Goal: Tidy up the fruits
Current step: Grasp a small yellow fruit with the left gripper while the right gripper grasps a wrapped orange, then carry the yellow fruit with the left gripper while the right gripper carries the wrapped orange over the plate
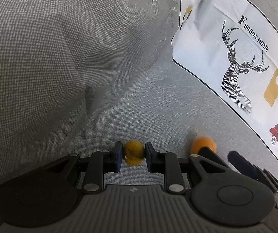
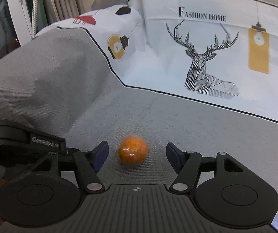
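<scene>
In the left wrist view my left gripper [image 1: 133, 156] is shut on a small yellow-orange fruit [image 1: 134, 152], its blue pads touching both sides, low over the grey sofa seat [image 1: 158, 101]. A second orange fruit [image 1: 203, 142] lies to its right, partly hidden behind the right gripper's finger [image 1: 241, 164]. In the right wrist view my right gripper [image 2: 137, 156] is open, with that orange fruit [image 2: 133, 153], wrapped in clear film, lying on the seat between its fingers and touching neither. The left gripper's body [image 2: 22, 141] shows at the left edge.
A grey cushion [image 1: 42, 58] rises at the left and a white cushion [image 2: 206, 54] with a deer print and "Fashion Home" stands behind the seat. A window frame and curtain [image 2: 32, 5] show at the far left.
</scene>
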`<move>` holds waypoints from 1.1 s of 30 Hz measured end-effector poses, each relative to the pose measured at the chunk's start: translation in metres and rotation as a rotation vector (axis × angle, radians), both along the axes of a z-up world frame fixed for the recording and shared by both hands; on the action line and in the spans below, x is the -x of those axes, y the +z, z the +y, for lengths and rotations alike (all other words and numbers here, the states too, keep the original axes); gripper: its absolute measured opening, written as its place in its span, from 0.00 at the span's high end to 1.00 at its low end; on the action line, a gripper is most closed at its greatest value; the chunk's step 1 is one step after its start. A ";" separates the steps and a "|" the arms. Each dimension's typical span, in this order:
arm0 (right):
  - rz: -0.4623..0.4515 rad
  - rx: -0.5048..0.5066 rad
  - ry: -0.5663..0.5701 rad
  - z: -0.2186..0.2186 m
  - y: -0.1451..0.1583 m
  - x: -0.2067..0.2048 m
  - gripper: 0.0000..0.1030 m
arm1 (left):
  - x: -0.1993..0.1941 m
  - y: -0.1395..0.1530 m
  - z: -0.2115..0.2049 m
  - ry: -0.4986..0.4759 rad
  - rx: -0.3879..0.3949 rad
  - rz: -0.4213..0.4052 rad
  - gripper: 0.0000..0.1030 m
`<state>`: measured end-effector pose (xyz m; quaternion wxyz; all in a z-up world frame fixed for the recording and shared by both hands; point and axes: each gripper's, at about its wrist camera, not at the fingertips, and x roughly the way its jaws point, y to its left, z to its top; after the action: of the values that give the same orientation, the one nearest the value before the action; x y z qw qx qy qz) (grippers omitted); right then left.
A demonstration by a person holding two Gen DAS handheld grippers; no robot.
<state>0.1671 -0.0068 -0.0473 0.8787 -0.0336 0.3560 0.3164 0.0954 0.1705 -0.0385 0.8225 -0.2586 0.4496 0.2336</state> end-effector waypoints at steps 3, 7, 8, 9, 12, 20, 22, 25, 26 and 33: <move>-0.004 0.022 0.012 0.007 -0.006 -0.005 0.35 | -0.001 -0.001 0.000 0.000 -0.001 0.006 0.74; -0.006 0.049 0.031 0.014 -0.013 -0.011 0.37 | -0.004 -0.002 0.001 0.001 0.005 0.010 0.74; -0.003 0.052 0.040 0.014 -0.014 -0.012 0.44 | -0.004 -0.002 0.001 0.003 0.005 0.013 0.74; 0.001 0.060 0.047 0.015 -0.016 -0.012 0.53 | -0.005 -0.002 0.001 0.005 0.007 0.015 0.74; 0.001 0.061 0.068 0.016 -0.019 -0.011 0.62 | -0.009 -0.002 0.000 0.005 0.014 0.021 0.74; -0.048 0.044 0.055 -0.002 0.010 0.006 0.62 | -0.008 0.014 -0.005 -0.005 0.044 -0.004 0.74; -0.062 0.047 0.048 -0.012 0.022 0.015 0.62 | -0.007 0.017 -0.009 -0.023 0.061 -0.002 0.74; -0.053 0.044 0.017 -0.029 0.041 0.028 0.62 | -0.007 0.021 -0.019 -0.072 0.076 0.010 0.74; -0.046 0.038 -0.001 -0.036 0.046 0.033 0.62 | -0.007 0.022 -0.023 -0.088 0.076 0.013 0.74; -0.052 0.028 -0.080 -0.097 0.082 0.095 0.62 | 0.007 0.027 -0.042 -0.200 0.062 0.037 0.74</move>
<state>0.0723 -0.1036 0.0343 0.8989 -0.0398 0.3385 0.2752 0.0887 0.1280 -0.0111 0.8249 -0.2335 0.4952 0.1408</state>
